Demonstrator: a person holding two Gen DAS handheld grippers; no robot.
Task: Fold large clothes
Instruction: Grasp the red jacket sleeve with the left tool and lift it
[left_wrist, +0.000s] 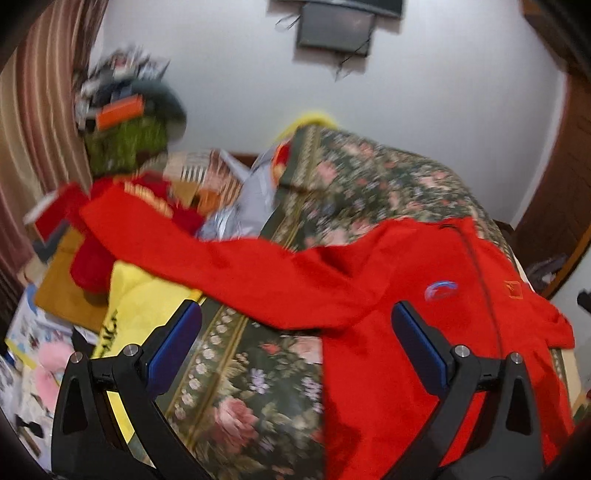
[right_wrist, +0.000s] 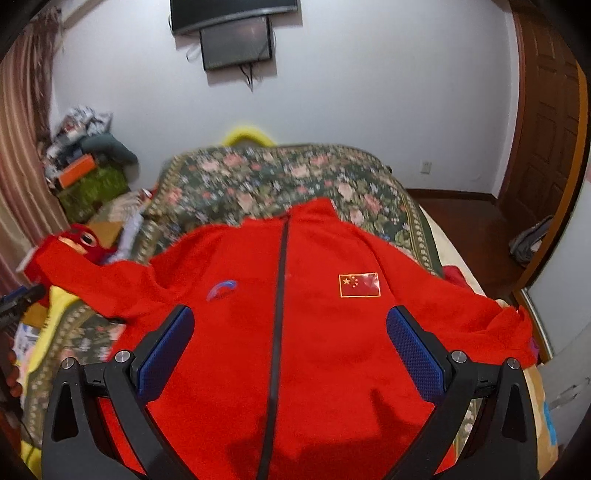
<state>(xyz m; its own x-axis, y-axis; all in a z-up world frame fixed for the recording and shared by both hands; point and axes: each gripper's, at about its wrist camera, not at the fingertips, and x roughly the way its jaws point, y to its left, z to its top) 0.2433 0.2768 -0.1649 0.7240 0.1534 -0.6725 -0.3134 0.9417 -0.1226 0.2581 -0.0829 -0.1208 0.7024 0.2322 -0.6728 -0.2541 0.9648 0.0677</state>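
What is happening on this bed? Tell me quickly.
A person holds a pair of tongs in each hand over a red zip-up jacket spread front side up on the floral bedspread. Both the left tongs and the right tongs are open and grip nothing. One sleeve stretches out toward the clutter beside the bed. The zipper looks closed, and no fold seems to have been made yet.

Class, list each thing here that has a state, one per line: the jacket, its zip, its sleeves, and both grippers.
Red jacket: spread front-up on the floral bedspread, unfolded.
Zip: closed.
Sleeves: stretched out sideways.
Left gripper: open, holding nothing.
Right gripper: open, holding nothing.
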